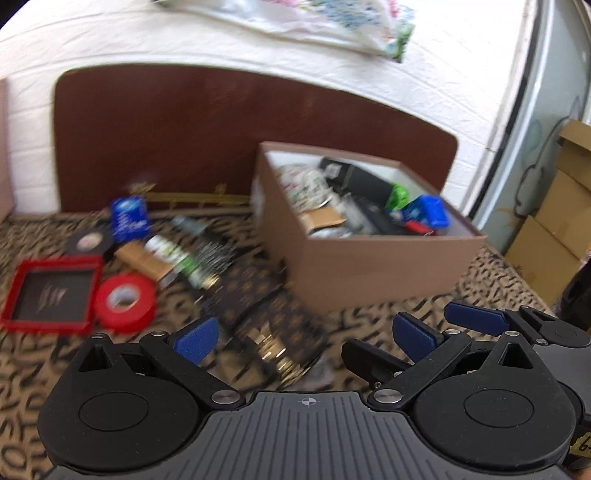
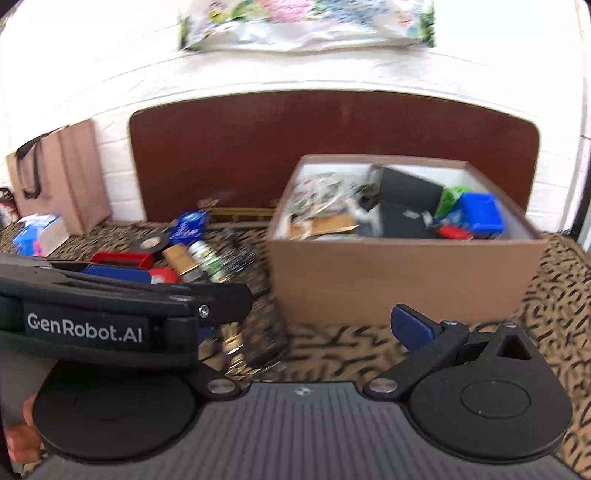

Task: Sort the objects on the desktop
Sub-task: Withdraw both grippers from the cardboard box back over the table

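Note:
A brown cardboard box (image 1: 369, 269) holding several small items stands on the leopard-print surface; it also shows in the right wrist view (image 2: 402, 280). Left of it lie a red tape roll (image 1: 125, 300), a red frame (image 1: 51, 295), a black tape roll (image 1: 88, 242), a blue packet (image 1: 129, 218), a tan box (image 1: 146, 264) and a green-white tube (image 1: 177, 258). A dark patterned case (image 1: 266, 317) lies just ahead of my open, empty left gripper (image 1: 306, 339). My right gripper (image 2: 314, 328) is open and empty, low before the box. The left gripper's body (image 2: 110, 306) crosses its left side.
A dark brown board (image 1: 221, 140) leans against the white brick wall behind the objects. A pink paper bag (image 2: 62, 177) and a tissue pack (image 2: 37, 232) stand at far left. Cardboard cartons (image 1: 554, 229) are stacked at right. A floral plastic bag (image 2: 303, 22) hangs above.

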The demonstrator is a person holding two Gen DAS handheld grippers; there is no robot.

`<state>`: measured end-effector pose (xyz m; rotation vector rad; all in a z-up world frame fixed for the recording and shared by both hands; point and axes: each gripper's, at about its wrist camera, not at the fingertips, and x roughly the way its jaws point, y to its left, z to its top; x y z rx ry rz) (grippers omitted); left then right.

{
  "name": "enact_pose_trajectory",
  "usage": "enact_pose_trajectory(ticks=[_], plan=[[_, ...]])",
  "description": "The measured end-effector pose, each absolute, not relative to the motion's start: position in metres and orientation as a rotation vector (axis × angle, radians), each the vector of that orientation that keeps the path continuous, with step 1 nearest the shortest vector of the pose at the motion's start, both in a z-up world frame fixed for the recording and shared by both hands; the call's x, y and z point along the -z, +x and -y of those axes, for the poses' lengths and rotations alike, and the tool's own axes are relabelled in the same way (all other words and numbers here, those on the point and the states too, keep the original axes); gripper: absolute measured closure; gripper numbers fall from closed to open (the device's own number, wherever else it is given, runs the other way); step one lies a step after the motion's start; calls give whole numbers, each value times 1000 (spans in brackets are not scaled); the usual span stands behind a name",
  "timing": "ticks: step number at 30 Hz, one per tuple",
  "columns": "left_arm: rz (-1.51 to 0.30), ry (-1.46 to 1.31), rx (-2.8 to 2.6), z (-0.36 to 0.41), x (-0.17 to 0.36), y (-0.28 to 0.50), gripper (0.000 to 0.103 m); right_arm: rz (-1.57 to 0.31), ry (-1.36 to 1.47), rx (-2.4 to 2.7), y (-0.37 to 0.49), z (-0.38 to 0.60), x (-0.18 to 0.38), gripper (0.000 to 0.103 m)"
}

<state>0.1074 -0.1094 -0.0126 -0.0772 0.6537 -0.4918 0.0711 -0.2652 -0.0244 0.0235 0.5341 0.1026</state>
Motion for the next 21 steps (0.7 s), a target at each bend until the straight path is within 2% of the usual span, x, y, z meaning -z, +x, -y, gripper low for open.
enact_pose_trajectory(ticks=[11, 21], plan=[[-739, -64, 407, 62, 46, 87, 0, -618, 53, -138, 49, 210, 64, 0], [-762, -93, 398, 41, 61, 90, 0, -656, 43, -148, 47, 192, 77, 0]])
